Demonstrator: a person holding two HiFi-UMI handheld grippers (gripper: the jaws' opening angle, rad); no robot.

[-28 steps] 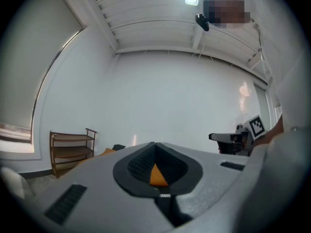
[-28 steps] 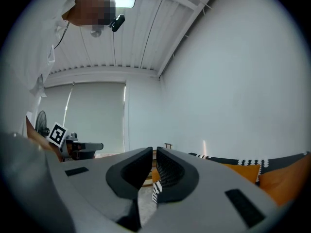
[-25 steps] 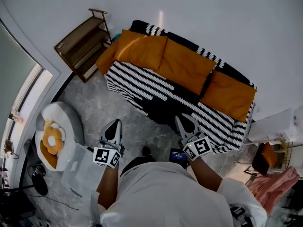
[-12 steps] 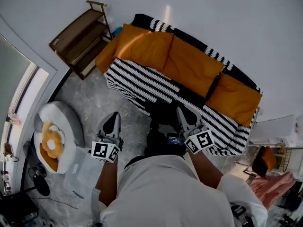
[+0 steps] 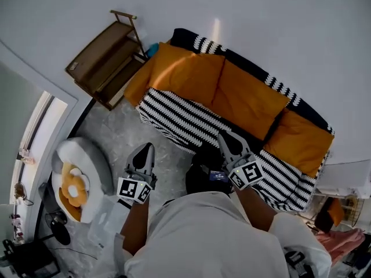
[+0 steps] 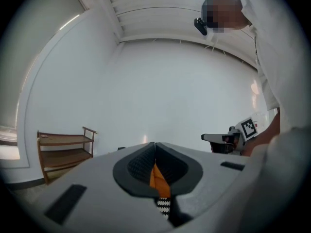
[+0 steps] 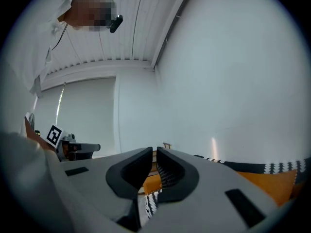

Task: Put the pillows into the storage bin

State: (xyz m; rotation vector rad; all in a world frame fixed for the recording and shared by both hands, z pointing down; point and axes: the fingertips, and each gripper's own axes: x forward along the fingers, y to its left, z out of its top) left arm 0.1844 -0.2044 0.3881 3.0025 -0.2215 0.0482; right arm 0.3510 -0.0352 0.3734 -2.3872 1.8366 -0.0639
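Three orange pillows lean on the back of a black-and-white striped sofa (image 5: pixel 179 117): a left one (image 5: pixel 174 74), a middle one (image 5: pixel 249 100) and a right one (image 5: pixel 298 141). My left gripper (image 5: pixel 148 147) is shut and empty, held level over the floor short of the sofa front. My right gripper (image 5: pixel 224 135) is at the sofa's front edge, jaws all but together, nothing between them. The left gripper view shows closed jaws (image 6: pixel 155 144) with orange and stripes beyond. In the right gripper view only a thin slit shows between the jaws (image 7: pixel 154 151). A clear storage bin (image 5: pixel 107 216) stands at my lower left.
A wooden shelf rack (image 5: pixel 107 62) stands against the wall left of the sofa. A round grey-white seat holding a flower-shaped cushion (image 5: pixel 78 175) sits by the bin. Pink cloth and clutter lie at the lower right (image 5: pixel 342 242). Grey stone floor lies between bin and sofa.
Both grippers have moved forward toward the sofa, keeping level. The right one now reaches the sofa's front edge. Neither gripper's jaws changed.
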